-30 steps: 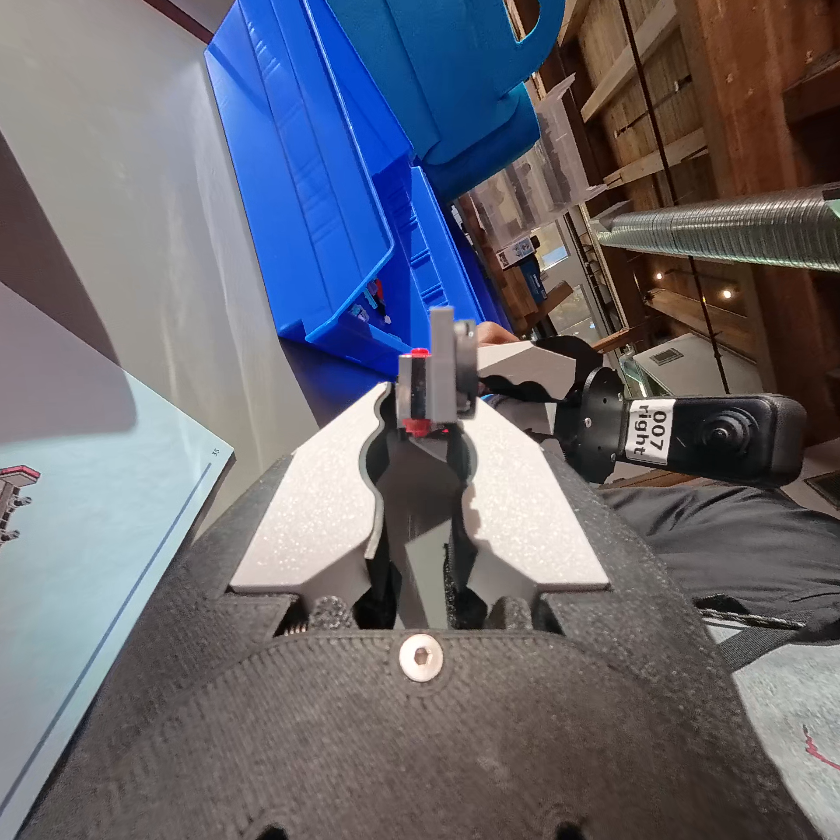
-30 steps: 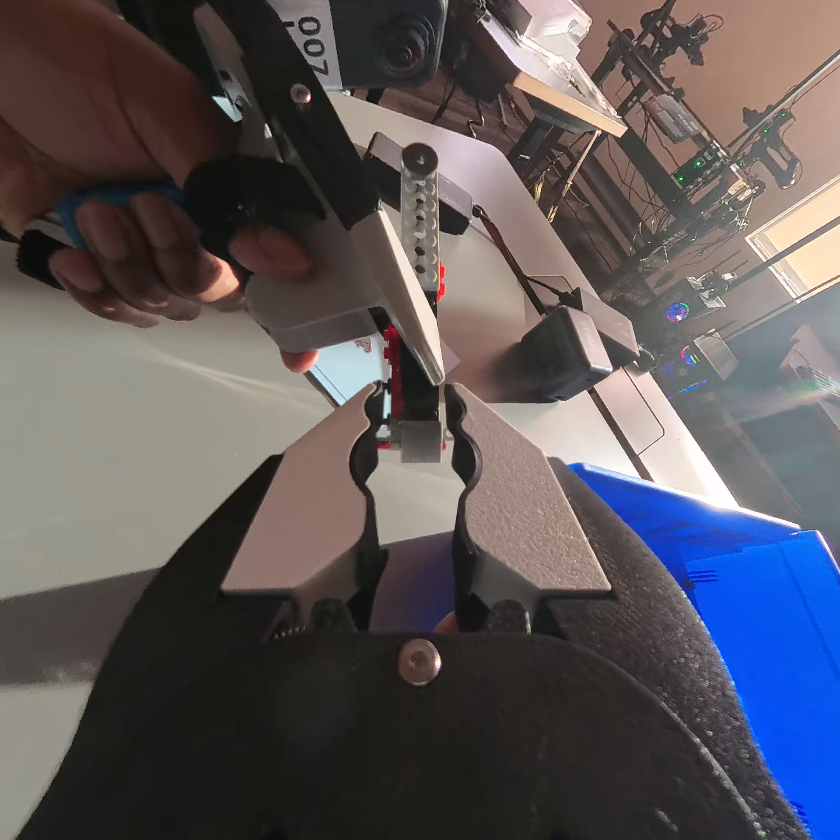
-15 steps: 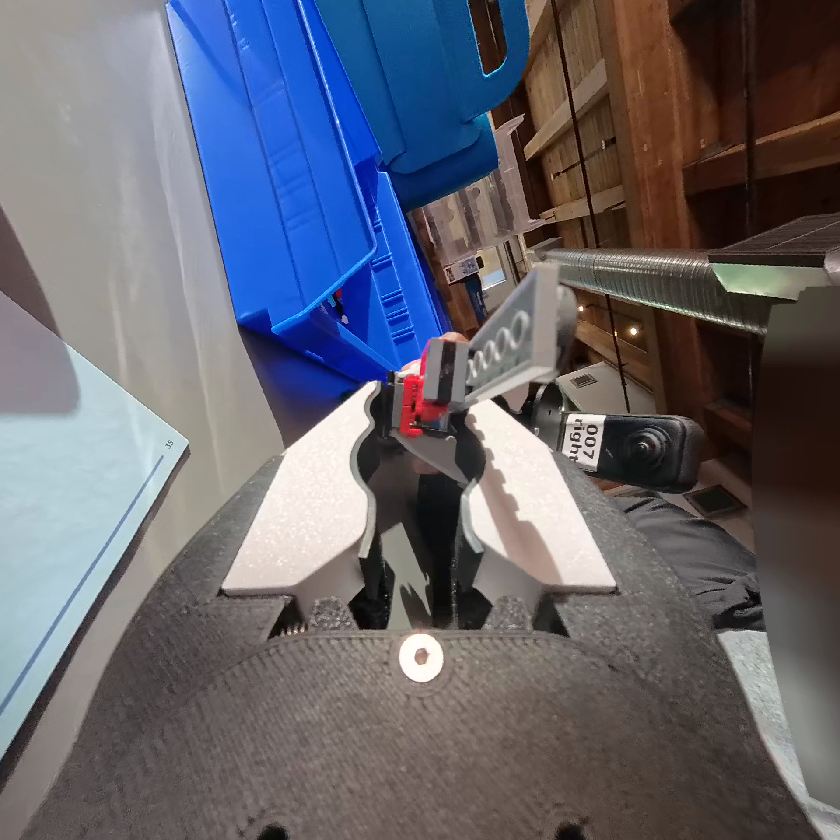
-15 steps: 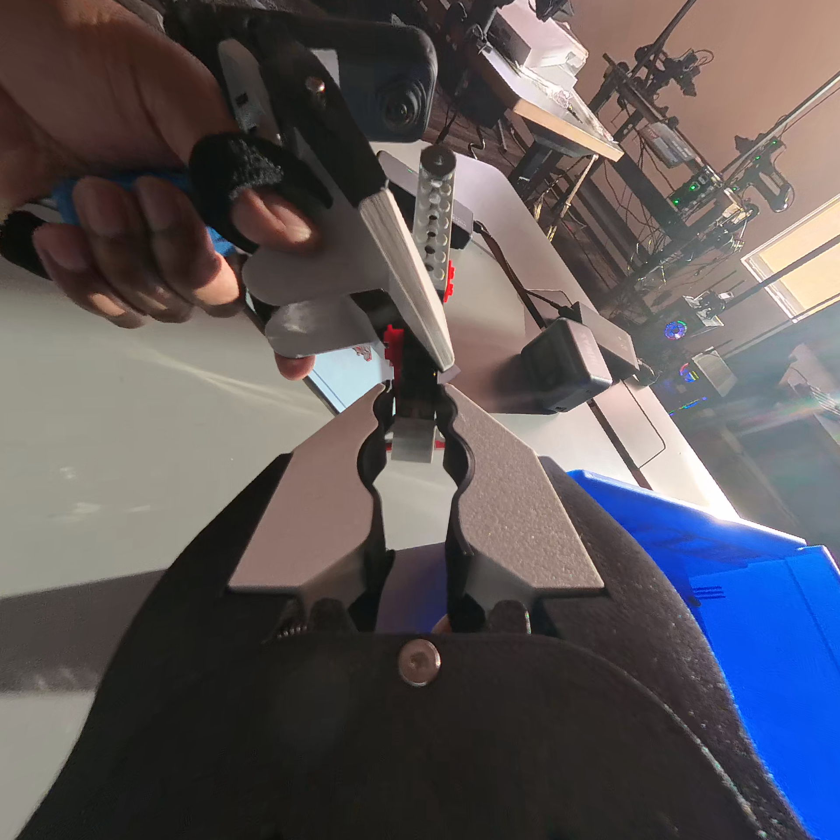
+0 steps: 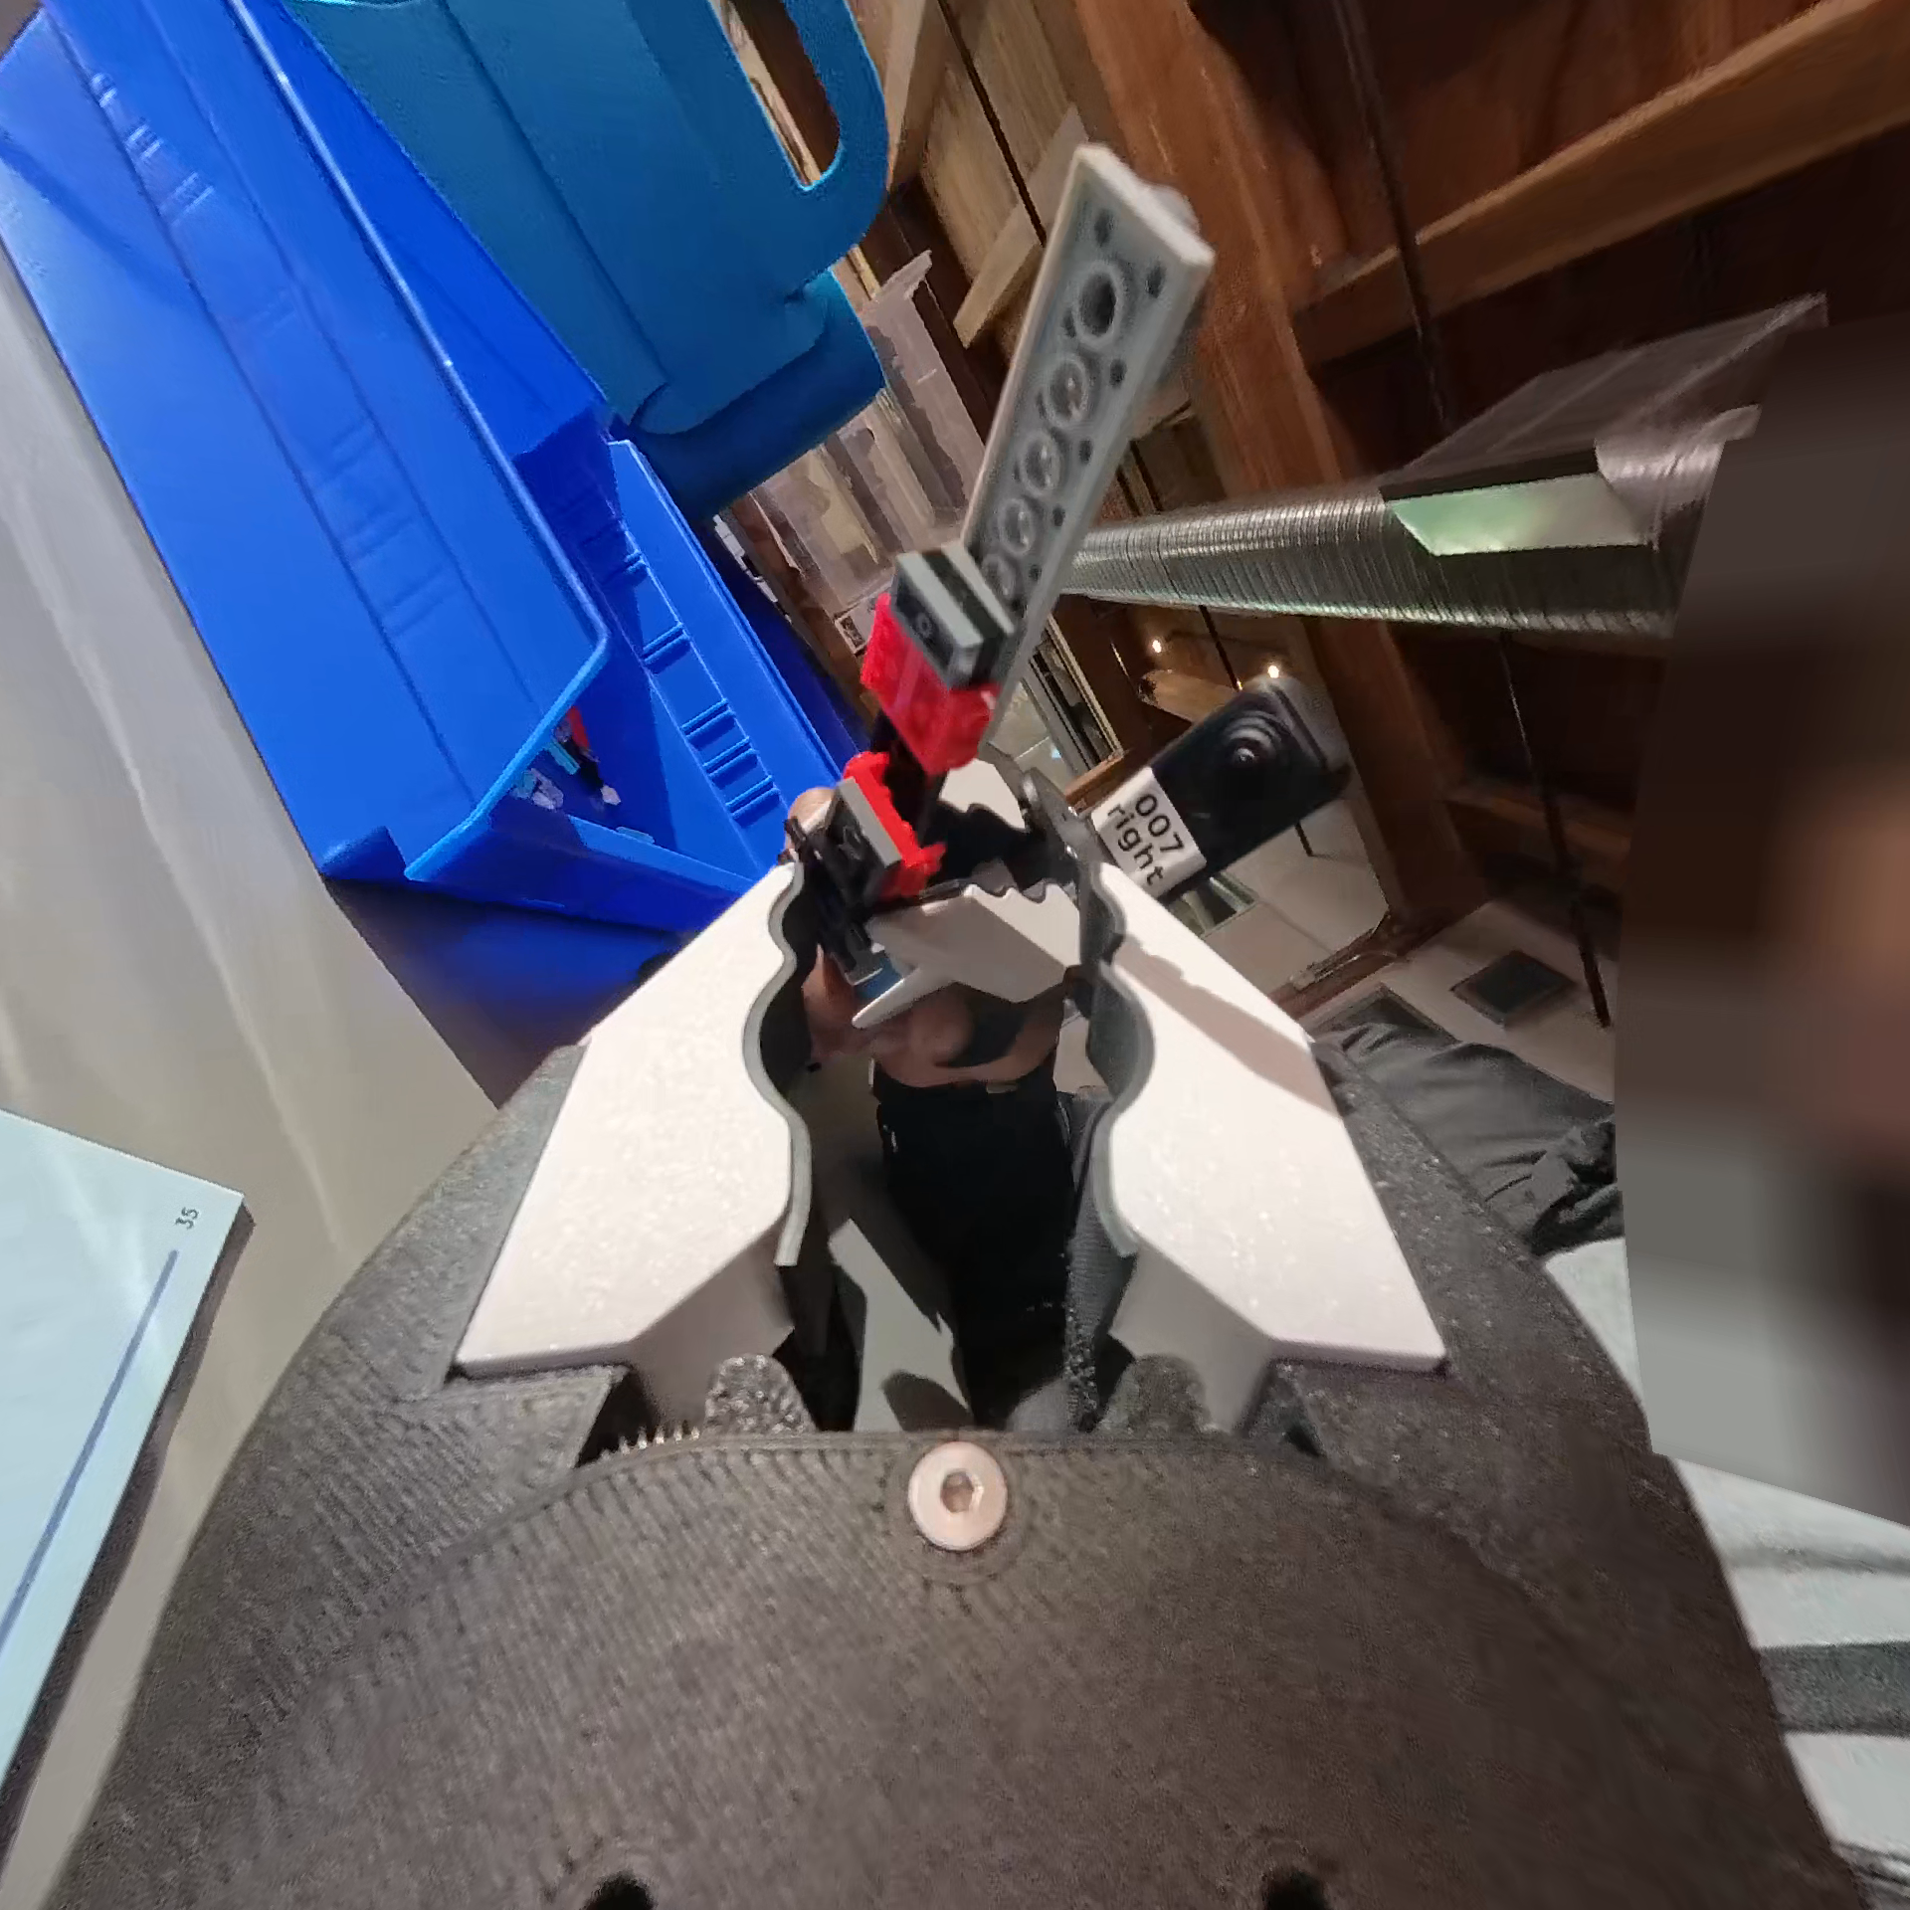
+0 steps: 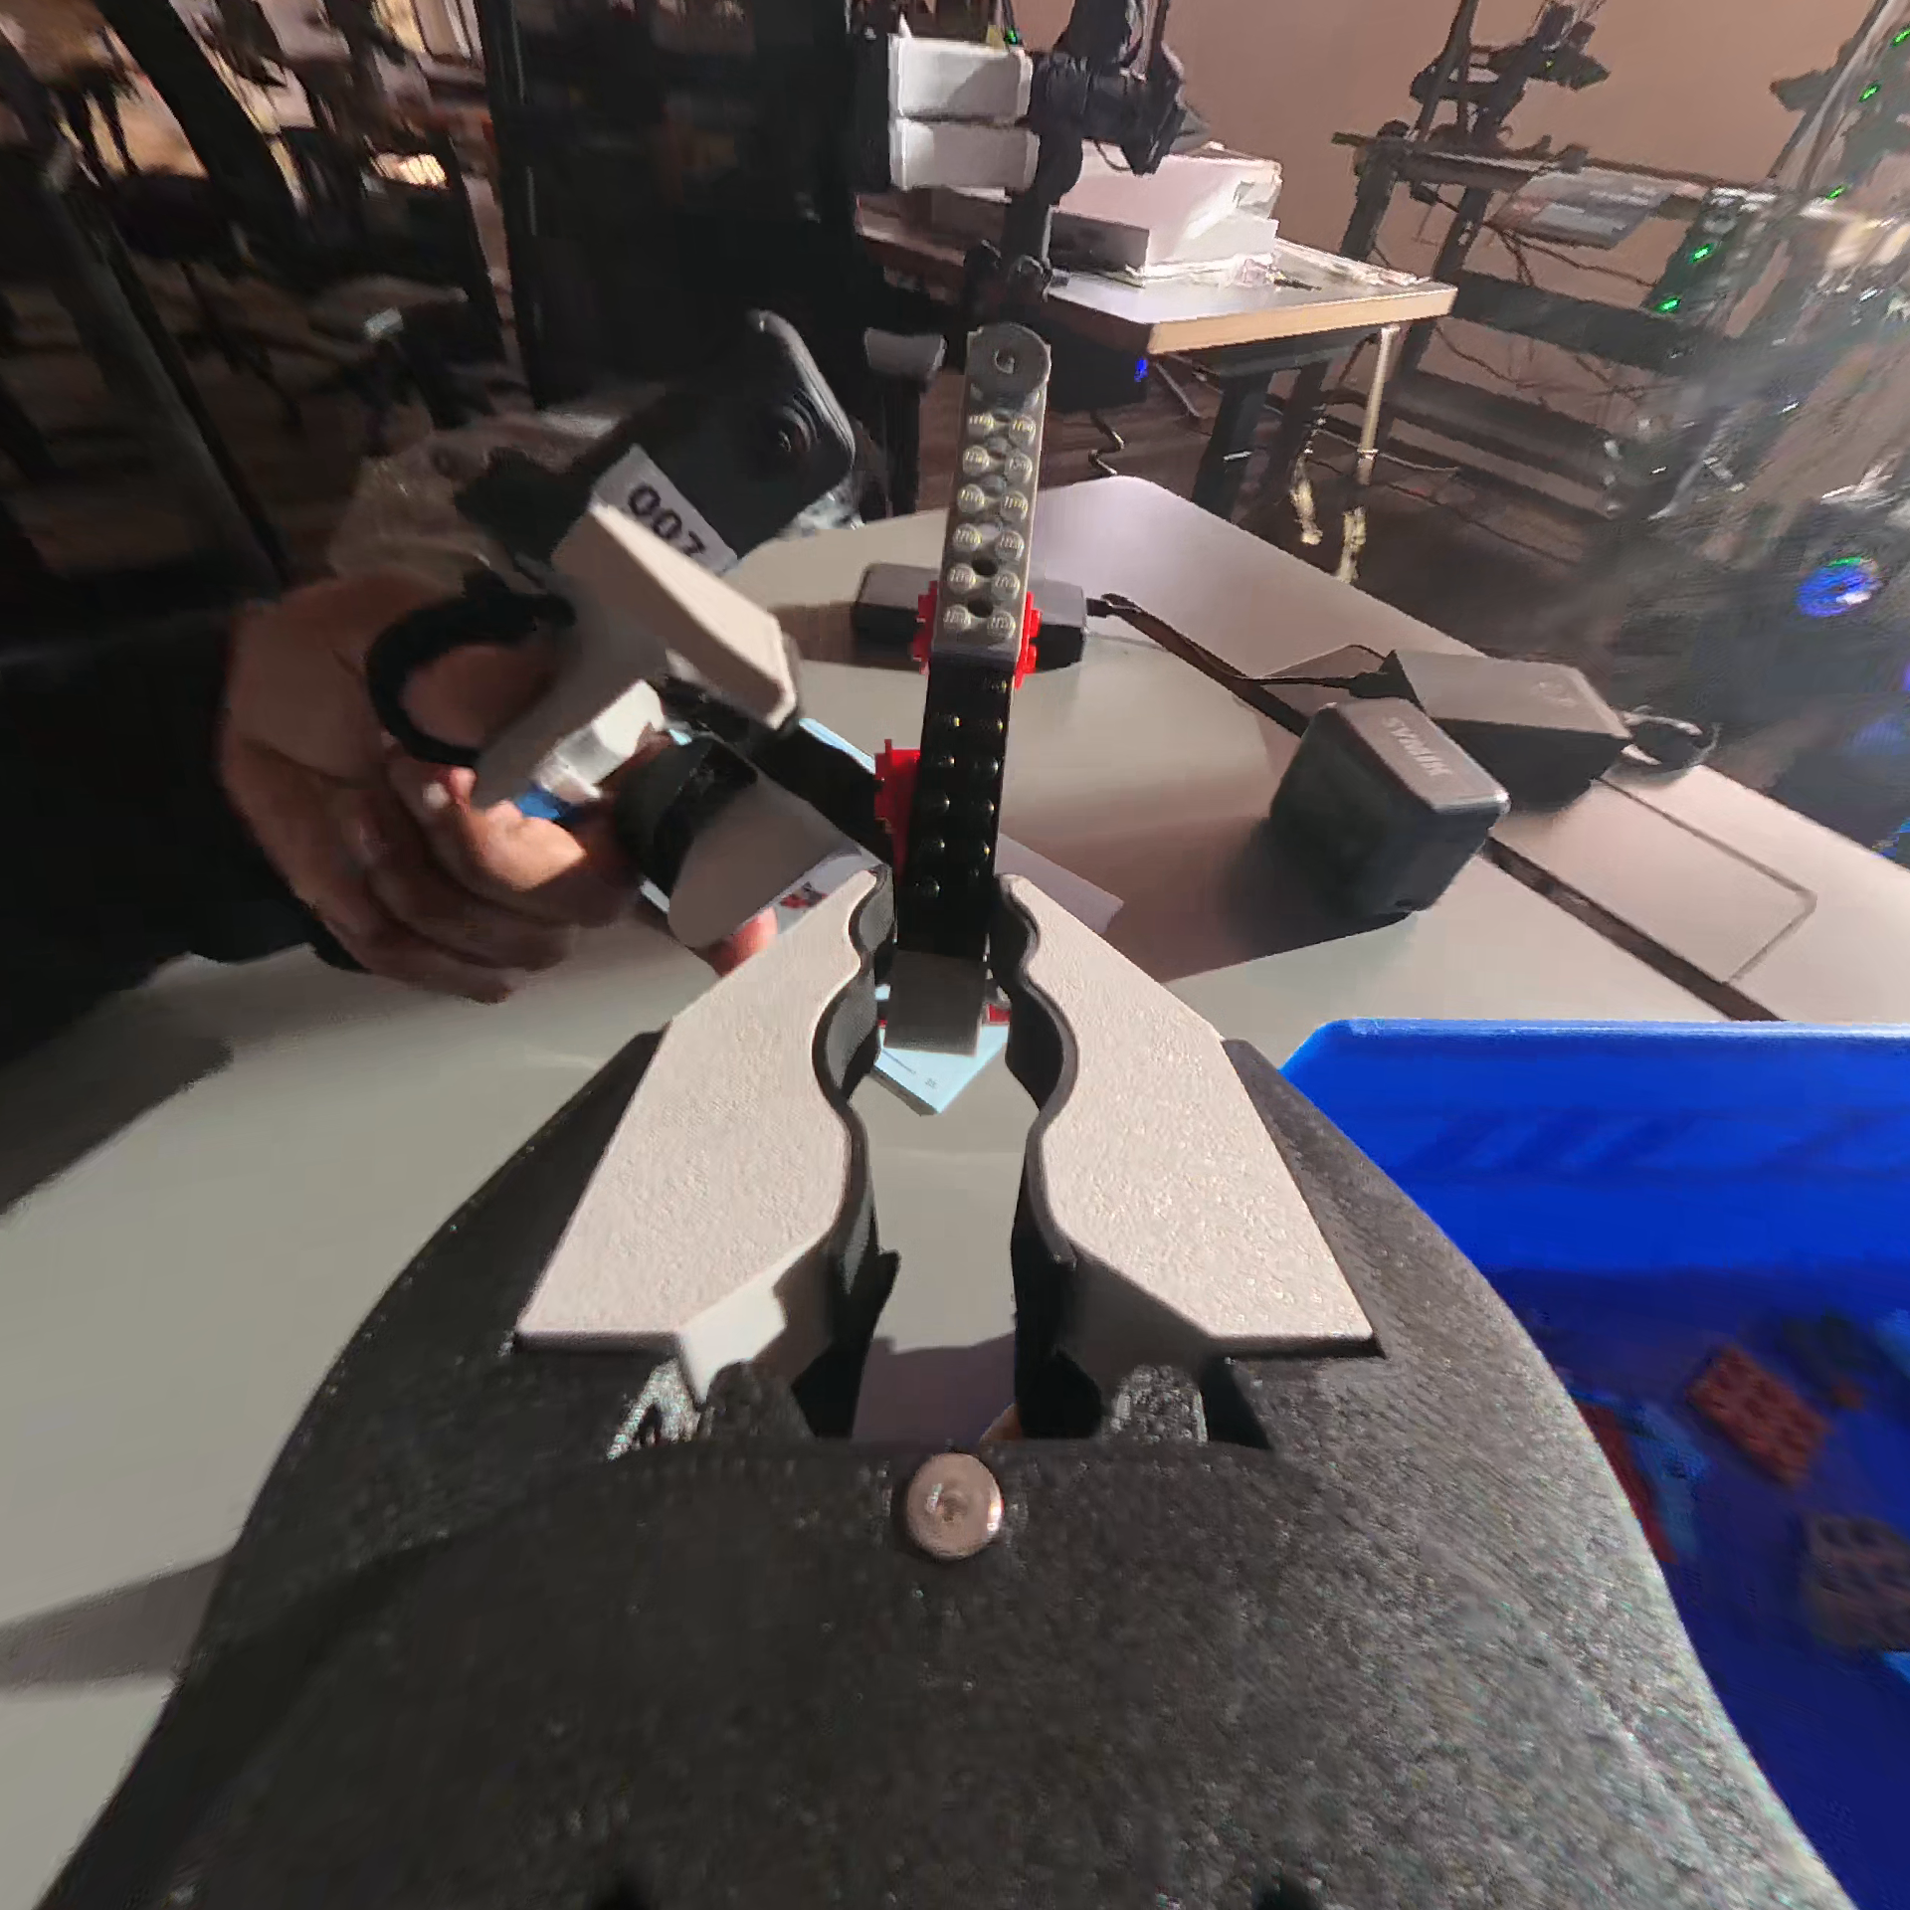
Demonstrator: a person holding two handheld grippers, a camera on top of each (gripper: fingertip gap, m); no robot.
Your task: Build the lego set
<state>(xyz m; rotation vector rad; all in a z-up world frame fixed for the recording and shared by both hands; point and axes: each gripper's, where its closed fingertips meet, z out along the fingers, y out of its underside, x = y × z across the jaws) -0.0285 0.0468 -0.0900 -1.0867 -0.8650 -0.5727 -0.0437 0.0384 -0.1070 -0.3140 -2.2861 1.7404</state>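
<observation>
While the right gripper [image 6: 938, 930] pinches one lego assembly [image 6: 966, 724] by its near end | left gripper [image 5: 941, 920] spread, empty | two blue bins [image 5: 310, 496] left | right view alone shows loose bricks [image 6: 1747, 1416].

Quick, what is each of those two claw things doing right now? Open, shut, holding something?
Left gripper: open, holding nothing.
Right gripper: fingers shut on the lego assembly, gripping its lower end.
</observation>
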